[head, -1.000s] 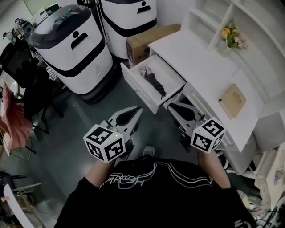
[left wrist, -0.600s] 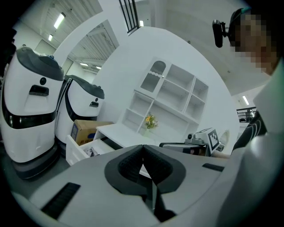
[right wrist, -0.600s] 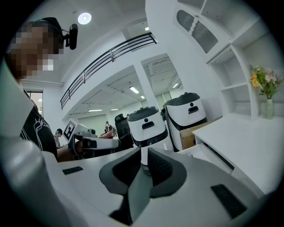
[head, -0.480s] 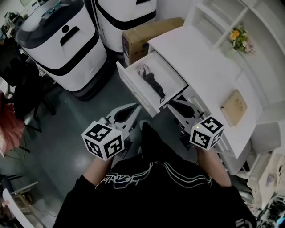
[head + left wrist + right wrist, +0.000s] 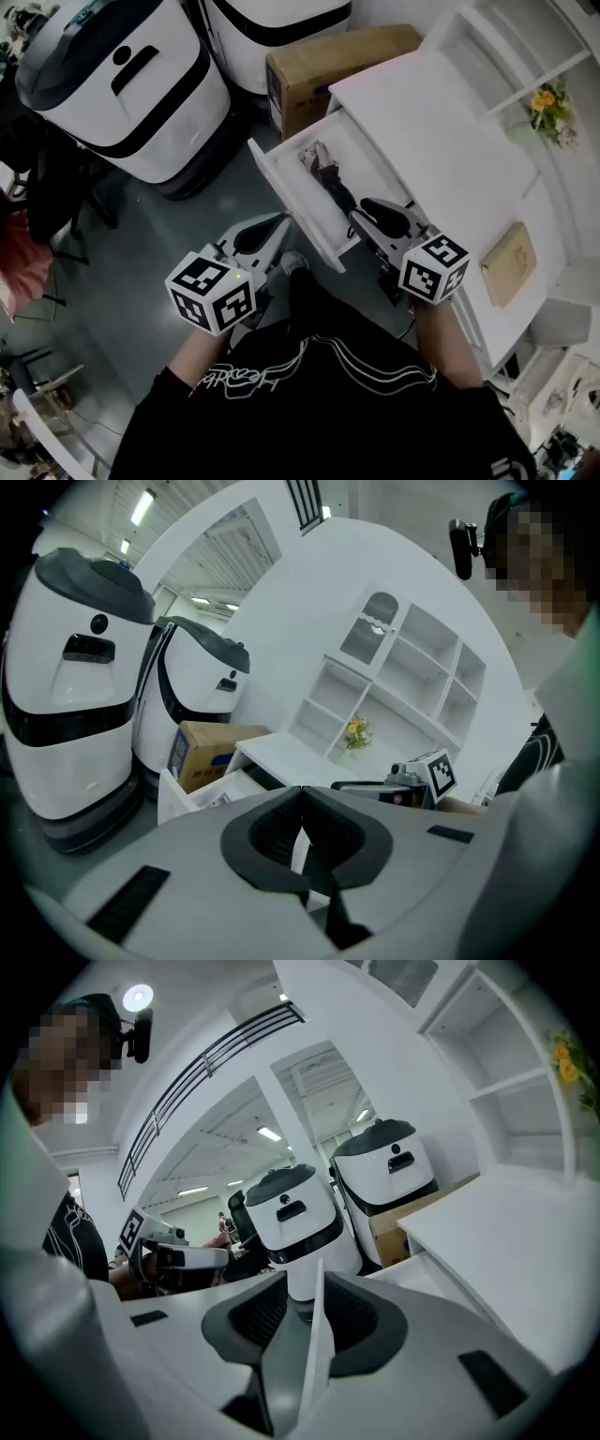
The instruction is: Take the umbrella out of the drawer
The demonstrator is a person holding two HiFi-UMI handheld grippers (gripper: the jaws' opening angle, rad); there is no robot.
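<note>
- Two big white-and-black rounded machines (image 5: 112,84) stood on the floor to my left, near the drawer's open end. A wide swing of the lifted load could have struck them.
- The white table (image 5: 422,122) was at my front right, its top bare near the drawer. Its edge hung over the drawer's inner part, so a steep lift could have caught the load under it.
- A brown cardboard box (image 5: 328,56) sat on the floor against the table's far end, clear of my reach and no likely trouble.
- The white drawer (image 5: 286,202) was pulled well out between my two tools. Bumping its front panel on the way in could have pushed it back or jolted what lay inside.
- My left tool (image 5: 281,222) hung just outside the drawer front with its jaws pressed together on nothing. Unless I spread them, it could only have nudged things, not helped with the grasp.
- My right tool (image 5: 361,217) was at the drawer's near right corner, jaws opening, with nothing between them. If they had not spread far enough, the tips could have pushed the umbrella away.
- The dark folded umbrella (image 5: 328,178) lay lengthways in the drawer, its near end just beside my right tool. It looked slim and soft, so I judged that a pinch on loose fabric alone might slip.
</note>
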